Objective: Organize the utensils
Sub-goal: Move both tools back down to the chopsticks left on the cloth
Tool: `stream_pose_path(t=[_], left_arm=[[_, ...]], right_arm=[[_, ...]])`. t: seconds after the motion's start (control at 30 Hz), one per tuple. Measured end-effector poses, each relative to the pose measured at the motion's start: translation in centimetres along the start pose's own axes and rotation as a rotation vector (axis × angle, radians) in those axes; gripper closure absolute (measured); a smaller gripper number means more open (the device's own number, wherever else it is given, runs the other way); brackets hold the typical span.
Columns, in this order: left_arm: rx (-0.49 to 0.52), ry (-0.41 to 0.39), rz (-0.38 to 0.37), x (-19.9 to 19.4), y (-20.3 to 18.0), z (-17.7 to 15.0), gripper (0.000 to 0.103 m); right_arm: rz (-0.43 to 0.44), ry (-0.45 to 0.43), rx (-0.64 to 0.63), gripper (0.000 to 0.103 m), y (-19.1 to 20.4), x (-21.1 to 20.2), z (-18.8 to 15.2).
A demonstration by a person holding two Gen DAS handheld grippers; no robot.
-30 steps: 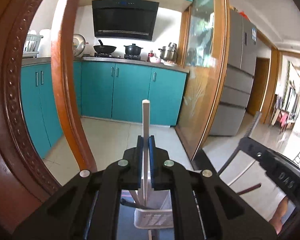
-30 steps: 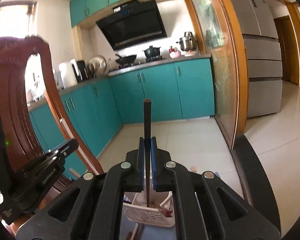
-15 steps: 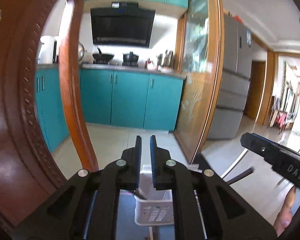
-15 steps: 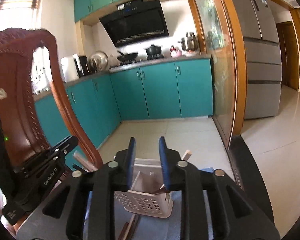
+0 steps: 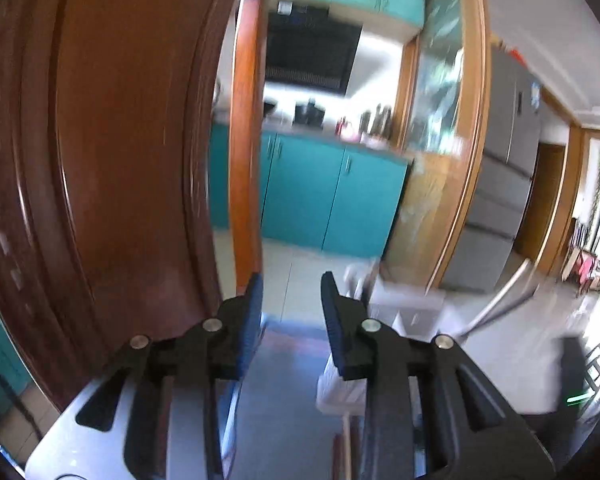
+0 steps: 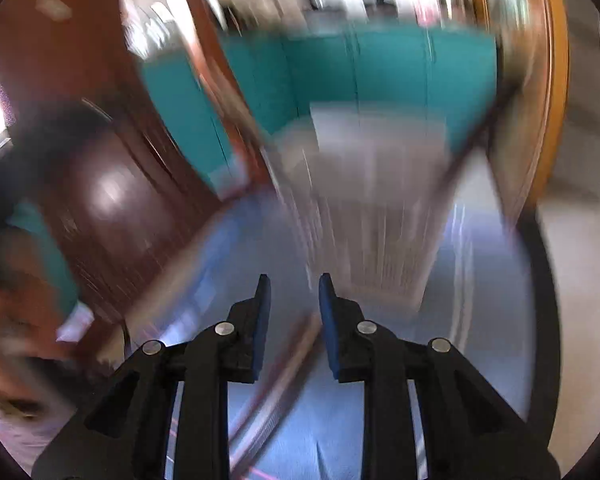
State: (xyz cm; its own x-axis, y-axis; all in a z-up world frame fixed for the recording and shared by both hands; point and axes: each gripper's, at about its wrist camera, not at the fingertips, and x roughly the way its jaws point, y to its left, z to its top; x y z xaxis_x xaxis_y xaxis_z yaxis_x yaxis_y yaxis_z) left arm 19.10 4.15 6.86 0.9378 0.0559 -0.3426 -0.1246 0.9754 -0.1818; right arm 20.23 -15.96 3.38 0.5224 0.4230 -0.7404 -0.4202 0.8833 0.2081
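Note:
My left gripper (image 5: 290, 294) is open and empty, above a blue mat (image 5: 284, 408). The white slotted utensil basket (image 5: 396, 320) stands just right of it, partly hidden by the right finger; sticks rise from it. My right gripper (image 6: 293, 294) is open and empty, low over the blue mat (image 6: 480, 320). This view is badly blurred. The white basket (image 6: 376, 208) shows as a pale smear ahead and slightly right. Dark and pale chopsticks (image 6: 276, 384) lie on the mat below the fingers.
A carved brown wooden chair back (image 5: 112, 152) fills the left side close to both grippers and also shows in the right wrist view (image 6: 108, 184). Teal kitchen cabinets (image 5: 332, 196), a wood-framed glass door (image 5: 444, 160) and a grey fridge (image 5: 504, 184) lie beyond.
Both grippers let go of their chopsticks, white from the left and dark from the right, and opened wider. The left has swung left toward the chair; the right has dropped fast toward the mat.

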Motion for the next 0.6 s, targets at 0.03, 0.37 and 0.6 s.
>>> stream_pose_path(t=[0.03,0.37,0.6], left_arm=[[0.001,0.025,0.001,0.4,0.2,-0.4,0.072],[0.061,0.119,0.001,1.7,-0.8,-2.1,0.057],[0.098,0.146,0.025,2.3,-1.2,-2.9,0.056]], right_arm=[[-0.012,0.085,0.037,0.079,-0.7,2.6,-0.7],[-0.072,0.248,0.104,0.078,-0.3,9.5,-2.2],[-0.087,0.256,0.172,0.083,-0.1,9.5,-3.1]])
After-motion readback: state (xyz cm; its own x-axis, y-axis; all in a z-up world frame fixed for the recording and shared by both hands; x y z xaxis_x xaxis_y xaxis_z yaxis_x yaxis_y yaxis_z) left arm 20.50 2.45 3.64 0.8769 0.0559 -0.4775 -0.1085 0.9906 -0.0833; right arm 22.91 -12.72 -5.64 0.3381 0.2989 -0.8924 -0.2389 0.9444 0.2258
